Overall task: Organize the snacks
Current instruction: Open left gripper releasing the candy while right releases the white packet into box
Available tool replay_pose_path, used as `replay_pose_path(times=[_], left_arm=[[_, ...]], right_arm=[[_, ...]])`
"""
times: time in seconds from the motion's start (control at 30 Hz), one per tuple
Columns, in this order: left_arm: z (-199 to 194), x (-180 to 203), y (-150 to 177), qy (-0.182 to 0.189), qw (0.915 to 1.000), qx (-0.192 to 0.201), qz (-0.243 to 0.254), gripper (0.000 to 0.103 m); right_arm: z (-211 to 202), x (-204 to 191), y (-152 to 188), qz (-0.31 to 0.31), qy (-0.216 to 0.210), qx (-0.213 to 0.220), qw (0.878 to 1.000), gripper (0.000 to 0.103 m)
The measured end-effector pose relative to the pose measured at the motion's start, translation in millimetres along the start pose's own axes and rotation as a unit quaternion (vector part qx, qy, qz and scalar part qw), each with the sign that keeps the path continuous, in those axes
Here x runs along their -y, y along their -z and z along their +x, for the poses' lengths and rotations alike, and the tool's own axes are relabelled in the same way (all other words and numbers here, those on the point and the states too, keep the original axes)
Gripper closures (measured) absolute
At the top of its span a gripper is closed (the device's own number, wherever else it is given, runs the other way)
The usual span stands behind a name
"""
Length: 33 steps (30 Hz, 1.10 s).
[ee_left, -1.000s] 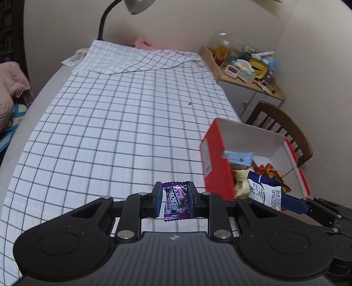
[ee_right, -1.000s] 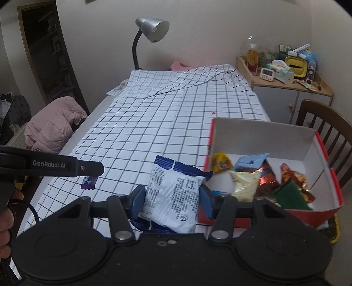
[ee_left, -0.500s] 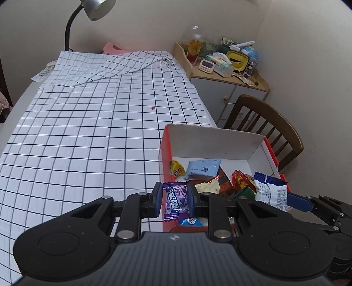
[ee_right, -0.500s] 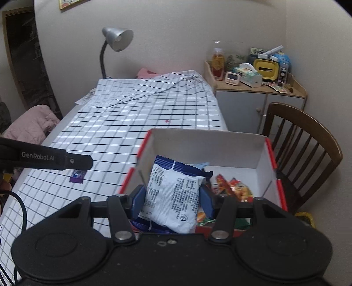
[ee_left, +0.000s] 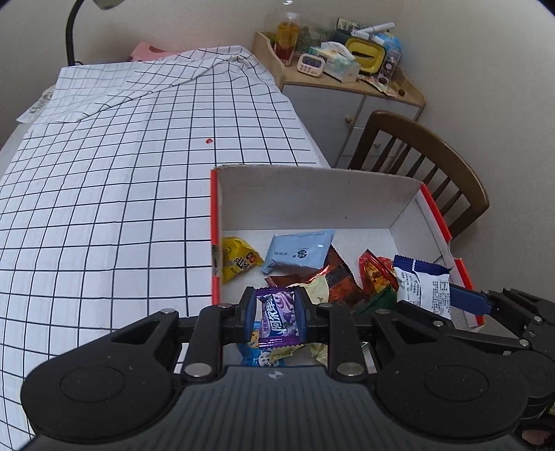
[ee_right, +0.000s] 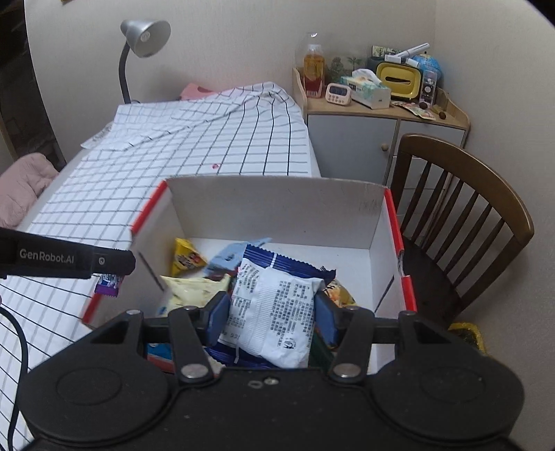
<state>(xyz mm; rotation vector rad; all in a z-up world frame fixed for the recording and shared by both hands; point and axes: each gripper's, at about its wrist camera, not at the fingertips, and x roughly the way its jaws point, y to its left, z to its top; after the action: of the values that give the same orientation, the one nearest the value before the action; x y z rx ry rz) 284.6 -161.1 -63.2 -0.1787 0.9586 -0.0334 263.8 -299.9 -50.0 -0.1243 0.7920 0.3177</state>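
My left gripper (ee_left: 275, 317) is shut on a small purple candy packet (ee_left: 279, 319) and holds it over the near left part of the red-and-white box (ee_left: 312, 197). In the right wrist view the candy (ee_right: 108, 283) hangs at the box's left wall. My right gripper (ee_right: 272, 317) is shut on a white-and-blue snack bag (ee_right: 274, 312) above the box (ee_right: 277, 204); the bag also shows in the left wrist view (ee_left: 423, 284). Several snacks lie inside: a yellow packet (ee_left: 237, 260), a light blue packet (ee_left: 298, 248), red and brown wrappers (ee_left: 333, 277).
The box sits on a table with a checked cloth (ee_left: 104, 194). A wooden chair (ee_right: 461, 222) stands right of the box. A cabinet (ee_right: 378, 114) with clutter is behind it. A grey desk lamp (ee_right: 145, 33) stands at the table's far end.
Both grippers moved right from over the cloth to above the box, each still holding its snack. The box now fills the middle of both views.
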Motion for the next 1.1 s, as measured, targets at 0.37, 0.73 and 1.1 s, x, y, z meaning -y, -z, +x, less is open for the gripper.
replay_pose_path(times=[0.37,0.73,1.1], left_arm=[[35,22,9,-0.002,0.9993,-0.022,0.028,0.080],[50,27,13,-0.010,0.9990,-0.025,0.035,0.080],[46,25,17,-0.010,0.9988,-0.030,0.037,0.076]], right_arm=[[21,12,8,-0.006,-0.010,-0.026,1.000,0.051],[28,20,16,0.000,-0.016,-0.033,0.999,0.050],[21,24,18,0.010,-0.025,-0.023,0.999,0.039]])
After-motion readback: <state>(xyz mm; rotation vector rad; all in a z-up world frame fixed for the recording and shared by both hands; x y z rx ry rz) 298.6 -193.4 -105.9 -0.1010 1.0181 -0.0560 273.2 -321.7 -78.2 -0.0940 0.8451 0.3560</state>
